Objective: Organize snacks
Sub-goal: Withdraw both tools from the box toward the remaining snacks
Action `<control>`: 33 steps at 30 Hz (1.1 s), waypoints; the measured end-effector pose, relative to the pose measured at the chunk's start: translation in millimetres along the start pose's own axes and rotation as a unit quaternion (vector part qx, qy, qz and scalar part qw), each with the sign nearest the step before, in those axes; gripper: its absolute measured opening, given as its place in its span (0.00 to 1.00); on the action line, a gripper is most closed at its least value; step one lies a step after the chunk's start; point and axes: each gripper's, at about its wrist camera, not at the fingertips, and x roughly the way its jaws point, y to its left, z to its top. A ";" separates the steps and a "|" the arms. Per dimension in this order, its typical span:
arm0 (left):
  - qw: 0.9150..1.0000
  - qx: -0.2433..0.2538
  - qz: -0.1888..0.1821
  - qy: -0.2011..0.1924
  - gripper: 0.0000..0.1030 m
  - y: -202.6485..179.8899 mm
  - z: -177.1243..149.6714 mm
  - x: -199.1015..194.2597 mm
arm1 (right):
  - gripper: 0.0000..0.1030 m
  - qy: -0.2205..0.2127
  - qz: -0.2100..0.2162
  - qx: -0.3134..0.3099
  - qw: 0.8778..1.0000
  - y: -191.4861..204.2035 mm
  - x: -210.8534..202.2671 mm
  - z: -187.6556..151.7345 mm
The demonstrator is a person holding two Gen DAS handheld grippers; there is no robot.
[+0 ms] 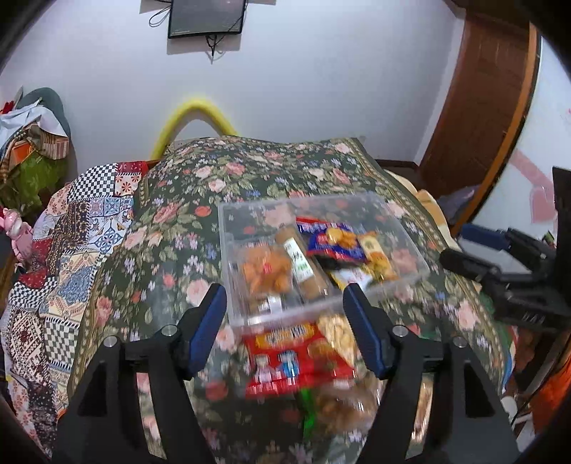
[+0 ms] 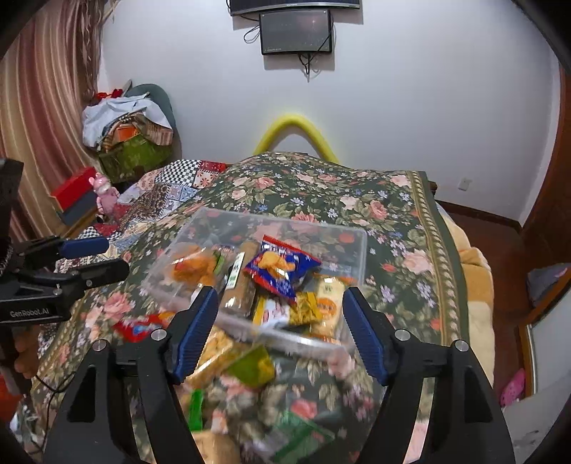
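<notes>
We see a home bedroom: a bed under a floral bedspread beside a patchwork quilt, striped curtains, a wall-mounted screen, piled laundry, and what may be a wooden door.

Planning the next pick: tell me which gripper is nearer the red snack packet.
Left. The left gripper hangs directly over the red snack packet; the right gripper sits off to its right.

A clear glossy plastic box holding shiny foil snack packets sits on a matt floral woven cloth, near ribbed blue gripper pads.
</notes>
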 end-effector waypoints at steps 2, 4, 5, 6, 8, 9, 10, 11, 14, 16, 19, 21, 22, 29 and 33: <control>1.000 -0.002 -0.004 0.006 0.66 -2.9 -10.8 -6.7 | 0.69 -0.001 0.001 -0.003 1.000 0.9 -9.4 -8.6; 1.000 -0.003 -0.012 0.013 0.67 -5.7 -23.0 -15.0 | 0.74 -0.002 0.003 -0.002 1.000 2.0 -19.3 -19.1; 1.000 -0.003 -0.014 0.016 0.67 -7.3 -28.7 -18.0 | 0.75 -0.002 0.005 -0.001 1.000 2.9 -23.3 -24.3; 1.000 0.000 -0.014 0.019 0.67 -9.3 -36.2 -21.7 | 0.77 0.000 0.007 0.000 1.000 4.5 -26.8 -30.2; 1.000 0.003 -0.010 0.023 0.68 -13.0 -47.5 -25.9 | 0.78 0.004 0.008 -0.004 1.000 8.4 -32.1 -41.6; 1.000 0.003 -0.009 0.027 0.68 -14.4 -53.8 -27.6 | 0.80 0.005 0.008 -0.006 1.000 11.1 -34.6 -48.2; 1.000 0.004 -0.009 0.030 0.69 -15.8 -59.4 -29.1 | 0.83 0.006 0.008 -0.008 1.000 13.8 -35.8 -53.1; 0.999 0.005 -0.009 0.033 0.69 -16.6 -64.2 -29.5 | 0.83 0.009 0.012 -0.012 1.000 19.4 -37.3 -60.9; 0.999 0.003 -0.009 0.047 0.69 -18.3 -80.8 -30.8 | 0.89 0.019 0.031 -0.016 0.999 29.0 -35.5 -76.2; 0.998 -0.004 -0.013 0.057 0.69 -17.5 -91.1 -30.7 | 0.96 0.029 0.040 -0.015 0.999 36.0 -29.9 -88.0; 0.997 -0.014 -0.018 0.071 0.69 -14.4 -105.5 -29.9 | 1.00 0.045 0.053 -0.009 0.998 41.2 -20.9 -100.3; 0.996 -0.021 -0.017 0.079 0.69 -11.8 -112.5 -27.5 | 1.00 0.065 0.061 -0.007 0.996 46.0 -9.8 -107.0; 0.996 -0.027 -0.018 0.084 0.69 -10.0 -116.5 -25.8 | 1.00 0.073 0.063 -0.007 0.995 47.9 -4.7 -109.9; 0.992 -0.061 -0.027 0.109 0.69 -1.5 -130.6 -11.7 | 1.00 0.109 0.049 -0.007 0.993 56.2 28.6 -118.1; 0.991 -0.058 -0.028 0.121 0.69 -6.1 -130.5 -2.9 | 0.97 0.104 0.057 0.011 0.993 52.2 32.0 -116.3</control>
